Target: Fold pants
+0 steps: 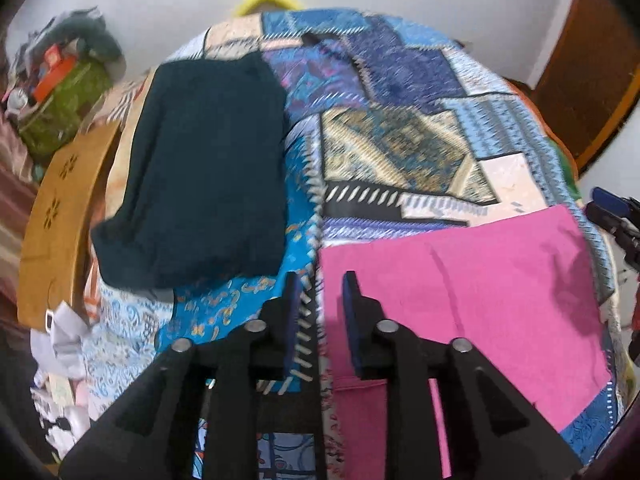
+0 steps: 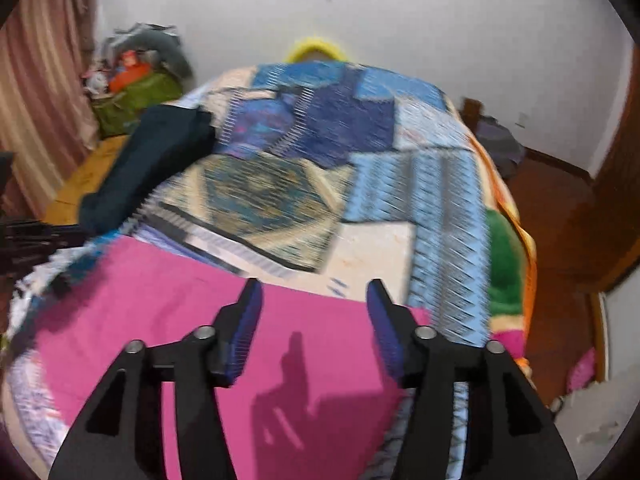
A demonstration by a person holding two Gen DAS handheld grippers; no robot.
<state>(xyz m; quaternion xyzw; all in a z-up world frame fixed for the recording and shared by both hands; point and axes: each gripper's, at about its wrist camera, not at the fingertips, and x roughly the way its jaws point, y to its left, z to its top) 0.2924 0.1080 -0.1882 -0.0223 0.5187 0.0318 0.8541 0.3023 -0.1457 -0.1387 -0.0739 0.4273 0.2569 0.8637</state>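
Pink pants [image 1: 480,280] lie flat and folded on the patchwork bedspread [image 1: 400,140] at the near right; they also show in the right wrist view [image 2: 160,300]. My left gripper [image 1: 322,280] is open and empty, above the pants' left edge. My right gripper [image 2: 314,292] is open and empty, above the pants' far edge near their right corner. It shows at the right edge of the left wrist view [image 1: 614,212]. A dark teal folded garment [image 1: 200,168] lies at the bed's left side, also in the right wrist view [image 2: 152,160].
A wooden bedside board [image 1: 56,220] runs along the left of the bed. A green bag with clutter [image 1: 64,108] stands behind it. A wooden door [image 1: 592,80] is at the right. A yellow object [image 2: 316,46] sits at the bed's far end.
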